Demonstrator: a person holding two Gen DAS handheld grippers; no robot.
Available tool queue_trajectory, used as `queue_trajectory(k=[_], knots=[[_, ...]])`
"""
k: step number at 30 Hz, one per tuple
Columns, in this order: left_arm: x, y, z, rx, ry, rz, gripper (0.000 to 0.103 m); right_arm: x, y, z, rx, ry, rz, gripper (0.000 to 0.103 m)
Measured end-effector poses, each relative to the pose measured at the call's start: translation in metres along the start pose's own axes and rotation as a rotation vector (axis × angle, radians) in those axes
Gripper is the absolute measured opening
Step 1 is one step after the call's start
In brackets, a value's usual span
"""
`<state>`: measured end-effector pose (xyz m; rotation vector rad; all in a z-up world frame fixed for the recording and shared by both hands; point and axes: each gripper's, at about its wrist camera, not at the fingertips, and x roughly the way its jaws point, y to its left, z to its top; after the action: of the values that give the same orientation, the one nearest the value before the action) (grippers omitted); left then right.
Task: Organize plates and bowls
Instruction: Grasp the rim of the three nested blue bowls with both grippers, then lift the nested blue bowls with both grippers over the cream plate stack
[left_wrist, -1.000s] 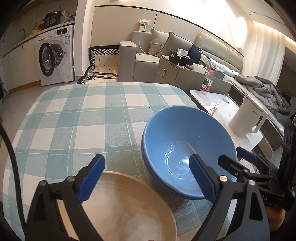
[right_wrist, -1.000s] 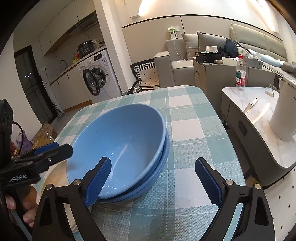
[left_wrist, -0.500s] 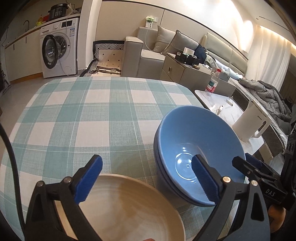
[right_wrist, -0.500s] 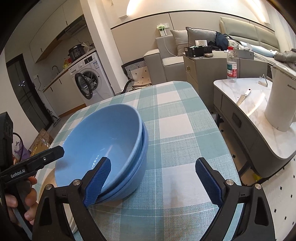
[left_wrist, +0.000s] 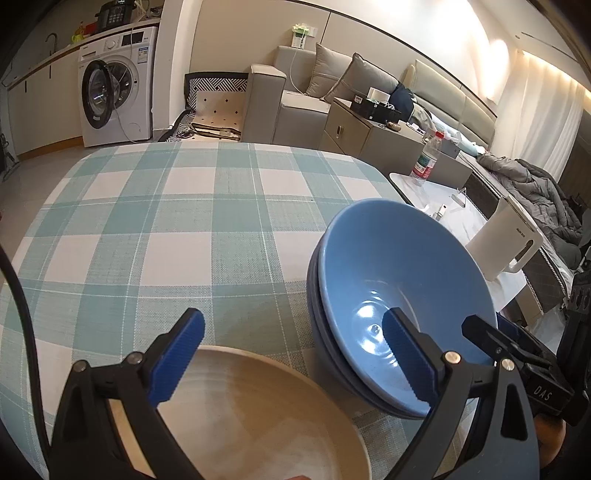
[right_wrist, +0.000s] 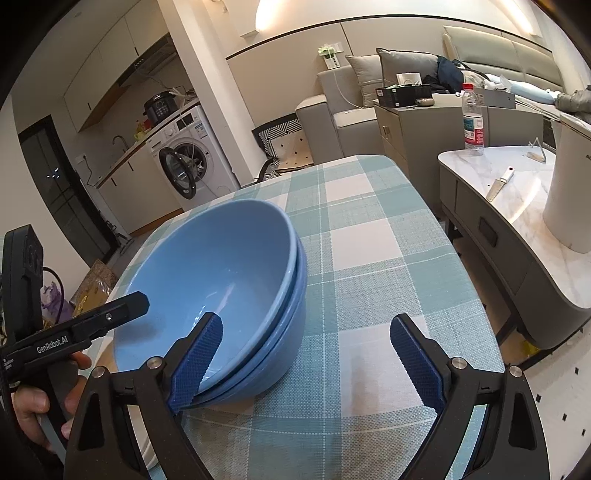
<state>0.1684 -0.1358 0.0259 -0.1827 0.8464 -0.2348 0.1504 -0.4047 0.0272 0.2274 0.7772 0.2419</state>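
Observation:
A stack of nested blue bowls (left_wrist: 399, 291) (right_wrist: 221, 273) stands on the checked tablecloth (left_wrist: 184, 229) near the table's right side. A beige plate (left_wrist: 258, 417) lies in front of it, to the left. My left gripper (left_wrist: 291, 356) hangs open just above the plate's far rim, nothing between its blue pads. My right gripper (right_wrist: 306, 363) is open too. Its left pad (right_wrist: 195, 365) is at the near rim of the bowl stack, its right pad over bare cloth. A hand (right_wrist: 33, 402) holds the left gripper (right_wrist: 92, 325) beside the bowls.
A white kettle (left_wrist: 506, 243) and a water bottle (right_wrist: 472, 122) stand on a marble side table (right_wrist: 517, 192) close to the table's right edge. Beyond the far edge are a sofa (left_wrist: 295, 99) and a washing machine (left_wrist: 114, 88).
The left gripper has sunk a little toward the beige plate, and the blue bowls now sit further right in its view. Both grippers' jaws stayed wide apart.

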Motion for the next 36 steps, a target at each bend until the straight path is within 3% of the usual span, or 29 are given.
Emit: queue_trajectory(k=[7, 15, 23, 36], knots=[[0.002, -0.007, -0.002, 0.030, -0.002, -0.003, 0.093, 0.001, 0.008, -0.001, -0.025, -0.008, 0.049, 0.073], [0.012, -0.016, -0.004, 0.065, 0.059, -0.037, 0.055, 0.000, 0.014, -0.003, -0.045, 0.000, 0.114, 0.059], [0.011, -0.025, -0.007, 0.088, 0.058, -0.076, 0.036, -0.001, 0.022, -0.006, -0.071, -0.004, 0.118, 0.057], [0.008, -0.030, -0.008, 0.105, 0.057, -0.046, 0.034, -0.005, 0.023, -0.006, -0.082, -0.014, 0.120, 0.057]])
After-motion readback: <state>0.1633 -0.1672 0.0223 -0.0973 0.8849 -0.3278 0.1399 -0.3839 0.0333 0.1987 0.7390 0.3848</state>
